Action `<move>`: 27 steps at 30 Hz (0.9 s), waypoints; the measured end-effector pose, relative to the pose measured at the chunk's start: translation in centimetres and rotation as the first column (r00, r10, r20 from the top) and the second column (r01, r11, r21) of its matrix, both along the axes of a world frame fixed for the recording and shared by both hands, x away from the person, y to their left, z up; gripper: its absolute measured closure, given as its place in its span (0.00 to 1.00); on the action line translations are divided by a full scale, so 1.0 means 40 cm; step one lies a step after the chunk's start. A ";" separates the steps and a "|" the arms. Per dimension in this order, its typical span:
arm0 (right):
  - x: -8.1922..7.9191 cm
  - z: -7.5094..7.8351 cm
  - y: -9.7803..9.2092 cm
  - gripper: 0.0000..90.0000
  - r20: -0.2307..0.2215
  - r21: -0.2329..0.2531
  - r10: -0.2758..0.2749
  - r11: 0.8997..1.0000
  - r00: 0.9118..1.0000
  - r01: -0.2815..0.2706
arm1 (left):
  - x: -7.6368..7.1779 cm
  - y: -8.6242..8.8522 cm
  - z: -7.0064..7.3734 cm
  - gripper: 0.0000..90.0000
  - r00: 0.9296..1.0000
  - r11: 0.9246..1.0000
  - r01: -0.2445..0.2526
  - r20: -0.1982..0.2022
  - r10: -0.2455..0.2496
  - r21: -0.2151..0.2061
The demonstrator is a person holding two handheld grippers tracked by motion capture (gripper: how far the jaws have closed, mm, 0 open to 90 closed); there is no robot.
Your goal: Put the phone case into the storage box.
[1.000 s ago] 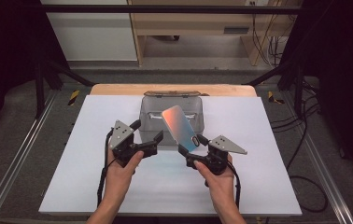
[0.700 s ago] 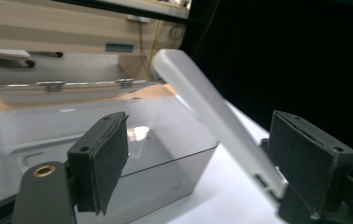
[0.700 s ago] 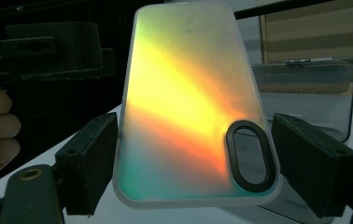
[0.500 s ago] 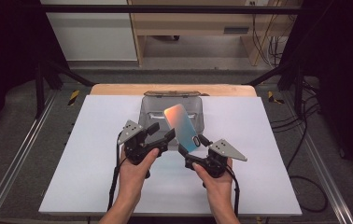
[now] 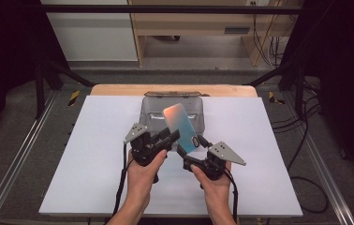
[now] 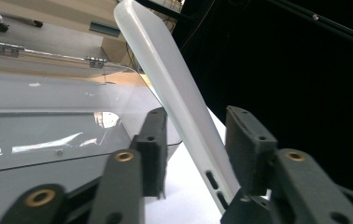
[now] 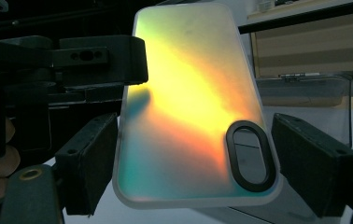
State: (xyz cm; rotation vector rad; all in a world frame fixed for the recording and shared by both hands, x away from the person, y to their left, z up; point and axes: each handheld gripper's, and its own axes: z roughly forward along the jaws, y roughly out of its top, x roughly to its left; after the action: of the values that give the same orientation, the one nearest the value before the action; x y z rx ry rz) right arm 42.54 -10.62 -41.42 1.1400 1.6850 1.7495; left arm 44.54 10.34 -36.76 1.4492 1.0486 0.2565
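Both hands low, wrists angled inward: right gripper [image 5: 190, 151] clenched on phone case [image 5: 180, 127], left gripper [image 5: 169, 138] released around its edge.

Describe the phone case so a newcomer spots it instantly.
Start at the white table, then the clear plastic box at its far middle. Just in front, raised between both tongs, stands the phone case: a thin iridescent orange-to-teal panel with an oval camera cutout.
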 end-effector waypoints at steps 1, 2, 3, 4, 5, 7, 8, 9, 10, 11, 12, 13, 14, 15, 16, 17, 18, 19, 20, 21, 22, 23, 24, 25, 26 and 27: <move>-0.001 -0.001 -0.001 0.19 -0.001 0.004 0.000 1.000 1.000 0.000 | -0.001 -0.002 0.000 0.68 1.000 1.000 -0.005 -0.008 0.005 -0.010; -0.001 -0.002 -0.001 0.19 -0.001 0.006 -0.001 1.000 1.000 0.001 | -0.001 -0.003 -0.001 0.69 1.000 1.000 -0.007 -0.019 0.007 -0.022; -0.002 -0.002 0.000 0.19 -0.004 0.009 -0.003 1.000 1.000 0.003 | 0.000 -0.003 -0.002 0.73 1.000 1.000 -0.012 -0.023 0.011 -0.024; -0.002 -0.002 0.000 0.19 -0.004 0.009 -0.003 1.000 1.000 0.003 | 0.000 -0.003 -0.002 0.73 0.999 0.999 -0.019 -0.028 0.018 -0.028; -0.002 -0.003 0.003 0.19 -0.001 0.005 -0.005 1.000 1.000 0.005 | 0.001 -0.002 -0.003 0.78 0.999 0.999 -0.022 -0.032 0.021 -0.034; -0.003 -0.004 0.006 0.19 -0.007 0.008 -0.001 1.000 1.000 0.001 | 0.001 -0.002 -0.004 0.79 0.999 0.999 -0.024 -0.035 0.022 -0.044; -0.004 -0.006 0.007 0.19 -0.008 0.004 -0.002 1.000 1.000 0.002 | 0.001 -0.002 -0.004 0.80 0.999 0.999 -0.022 -0.037 0.020 -0.049; -0.004 -0.008 0.008 0.19 -0.011 0.003 -0.001 1.000 1.000 0.001 | 0.001 -0.003 -0.004 0.81 0.999 0.998 -0.020 -0.036 0.018 -0.053; -0.004 -0.008 0.008 0.19 -0.011 0.003 -0.001 1.000 1.000 0.001 | 0.000 -0.004 -0.004 0.81 0.999 0.998 -0.023 -0.038 0.021 -0.057; -0.005 -0.010 0.010 0.19 -0.015 0.002 0.000 1.000 1.000 0.000 | 0.000 -0.005 -0.005 0.82 0.999 0.998 -0.022 -0.038 0.019 -0.058; -0.005 -0.013 0.012 0.19 -0.018 0.002 -0.001 1.000 1.000 0.001 | 0.000 -0.005 -0.005 0.83 0.999 0.998 -0.018 -0.038 0.016 -0.056; -0.004 -0.014 0.012 0.19 -0.021 -0.001 0.000 1.000 1.000 0.000 | 0.000 -0.005 -0.007 0.83 0.999 0.998 -0.018 -0.039 0.015 -0.057; -0.004 -0.015 0.012 0.19 -0.022 -0.002 0.000 1.000 1.000 0.000 | 0.000 -0.005 -0.007 0.83 0.999 0.998 -0.018 -0.041 0.016 -0.062; -0.003 -0.016 0.012 0.19 -0.023 -0.003 0.002 1.000 1.000 -0.002 | 0.000 -0.006 -0.008 0.84 0.999 0.997 -0.018 -0.044 0.014 -0.070; -0.003 -0.017 0.012 0.19 -0.024 -0.003 0.001 1.000 1.000 -0.001 | -0.001 -0.006 -0.008 0.85 0.999 0.997 -0.015 -0.046 0.012 -0.077; -0.003 -0.019 0.013 0.19 -0.029 -0.002 0.001 1.000 1.000 -0.001 | -0.001 -0.007 -0.008 0.86 0.999 0.997 -0.012 -0.046 0.008 -0.080; -0.001 -0.021 0.013 0.19 -0.030 -0.004 0.001 1.000 1.000 -0.002 | -0.001 -0.007 -0.007 0.87 0.999 0.996 -0.009 -0.048 0.005 -0.086; 0.000 -0.023 0.013 0.19 -0.033 -0.002 0.002 1.000 0.999 -0.002 | -0.001 -0.008 -0.007 0.87 0.999 0.996 -0.006 -0.047 0.002 -0.085; 0.000 -0.023 0.013 0.19 -0.033 -0.002 0.002 1.000 0.999 -0.002 | -0.002 -0.008 -0.008 0.87 0.999 0.997 -0.004 -0.044 0.001 -0.079; 0.001 -0.024 0.013 0.19 -0.036 -0.002 0.005 1.000 0.999 -0.005 | -0.001 -0.008 -0.008 0.88 0.999 0.997 -0.001 -0.044 -0.002 -0.080; 0.001 -0.024 0.013 0.19 -0.036 -0.002 0.005 1.000 0.999 -0.005 | -0.001 -0.007 -0.008 0.88 0.999 0.997 0.000 -0.043 -0.004 -0.081; 0.003 -0.025 0.014 0.19 -0.039 0.006 0.009 1.000 0.999 -0.009 | -0.001 -0.006 -0.008 0.88 0.999 0.997 0.001 -0.044 -0.004 -0.081; 0.003 -0.025 0.014 0.19 -0.039 0.006 0.009 1.000 0.999 -0.009 | -0.001 -0.005 -0.008 0.88 0.999 0.997 0.003 -0.042 -0.007 -0.081; 0.005 -0.026 0.013 0.19 -0.041 0.015 0.014 1.000 0.999 -0.014 | -0.001 -0.005 -0.008 0.88 0.999 0.996 0.004 -0.039 -0.008 -0.084; 0.005 -0.026 0.013 0.19 -0.041 0.015 0.014 1.000 0.999 -0.014 | -0.001 -0.004 -0.007 0.88 0.999 0.995 0.011 -0.036 -0.015 -0.095; 0.006 -0.026 0.013 0.19 -0.043 0.019 0.021 1.000 0.999 -0.020 | 0.000 -0.002 -0.005 0.90 0.999 0.995 0.024 -0.029 -0.027 -0.099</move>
State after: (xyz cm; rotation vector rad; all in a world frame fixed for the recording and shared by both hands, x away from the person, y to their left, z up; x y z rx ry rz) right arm 42.76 -10.09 -42.45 1.1810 1.7145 1.7683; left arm 44.54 10.25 -36.94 1.3804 1.0522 0.1624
